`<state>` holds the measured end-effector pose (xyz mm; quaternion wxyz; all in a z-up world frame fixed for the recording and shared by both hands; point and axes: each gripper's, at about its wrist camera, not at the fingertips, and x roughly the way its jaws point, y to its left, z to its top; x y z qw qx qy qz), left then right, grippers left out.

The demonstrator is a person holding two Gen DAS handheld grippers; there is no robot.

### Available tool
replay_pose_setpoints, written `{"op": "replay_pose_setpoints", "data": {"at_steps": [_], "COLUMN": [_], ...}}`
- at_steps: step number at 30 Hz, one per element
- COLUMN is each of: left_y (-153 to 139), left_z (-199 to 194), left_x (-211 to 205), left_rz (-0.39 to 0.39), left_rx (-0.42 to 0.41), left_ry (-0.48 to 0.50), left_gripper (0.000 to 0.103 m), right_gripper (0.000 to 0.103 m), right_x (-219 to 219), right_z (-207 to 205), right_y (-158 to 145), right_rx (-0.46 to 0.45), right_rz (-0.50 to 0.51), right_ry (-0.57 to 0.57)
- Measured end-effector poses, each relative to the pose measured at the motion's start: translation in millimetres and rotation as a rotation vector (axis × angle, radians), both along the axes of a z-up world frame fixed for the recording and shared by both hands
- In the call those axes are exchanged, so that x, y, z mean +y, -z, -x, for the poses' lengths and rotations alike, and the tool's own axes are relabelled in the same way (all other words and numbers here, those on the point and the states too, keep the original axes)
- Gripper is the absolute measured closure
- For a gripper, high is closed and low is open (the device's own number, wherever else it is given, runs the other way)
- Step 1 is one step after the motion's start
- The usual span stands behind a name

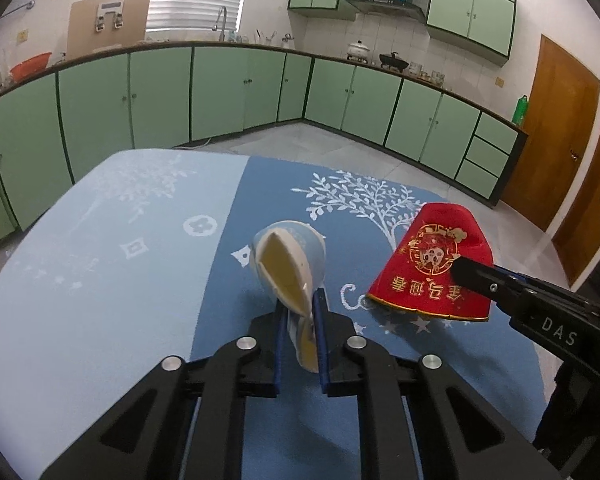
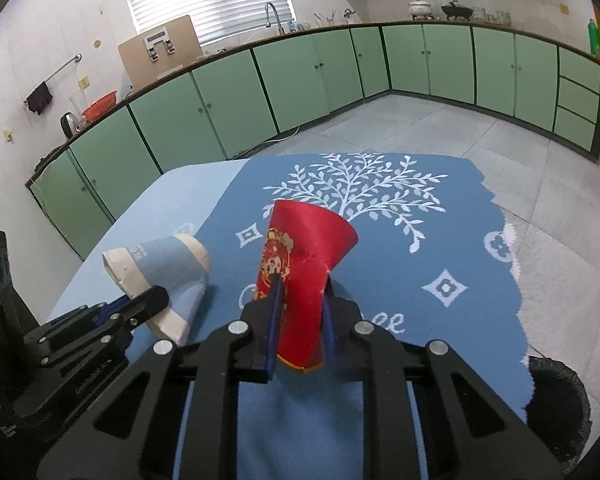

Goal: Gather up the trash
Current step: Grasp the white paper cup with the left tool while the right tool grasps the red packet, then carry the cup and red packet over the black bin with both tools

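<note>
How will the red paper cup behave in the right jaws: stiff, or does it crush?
Probably crushes: the red paper cup is already flattened and creased where the right gripper pinches it. Likely very light, since it looks like thin paper and appears empty. Slip risk seems low, as the buckled wall gives the jaws purchase.

The right gripper (image 1: 466, 270) housing reads "DAS".

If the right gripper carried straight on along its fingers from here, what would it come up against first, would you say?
Nothing solid nearby, it seems. The right gripper, shut on the crushed red paper cup, points across the blue tablecloth toward its far edge; beyond lie floor and the green cabinets. Its height above the cloth is unclear.
</note>
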<state>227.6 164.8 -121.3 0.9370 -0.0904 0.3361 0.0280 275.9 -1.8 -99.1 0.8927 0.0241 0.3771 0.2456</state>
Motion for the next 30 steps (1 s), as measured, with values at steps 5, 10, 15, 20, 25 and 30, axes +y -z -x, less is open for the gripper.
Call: {"op": "replay_pose_setpoints", "data": {"at_steps": [5,10,15,20,25,30], "left_y": [-9.0,-14.7,-22.1,-31.8,-41.2,-45.8], "left_z": [8.4,15.8,23.5,31.8,41.8,51.7], "left_x": [-9.2,-23.5,-38.7,-56.9,-80.0,-100.7], "left_rz": [-0.018,-0.035,-0.042,-0.047,-0.049,-0.051], "left_rx": [-0.022,-0.034,-0.047,-0.069,-0.090,-0.101], "left_ry": [0.014,0.035,0.052,0.083,0.121,0.152], "left_gripper": [0.091,0.091,0.091,0.091,0.091,0.091], "right_gripper": [0.094,0.094,0.094,0.094,0.094,0.094], "right_x": [-7.7,-16.9,-27.9,-39.9,-59.4,-80.7], "right_z": [11.2,22.1,34.7,50.6,69.6,85.7], "right_y": [-8.3,-16.9,-24.7,-33.0,-42.0,-49.7], "right_rx": [-0.013,-0.031,-0.045,-0.057,-0.074,-0.094], "right_rz": [0.003,0.002,0.004,0.003,-0.001,0.001], "right_ry": [-0.001,0.005,0.015,0.025,0.042,0.072]}}
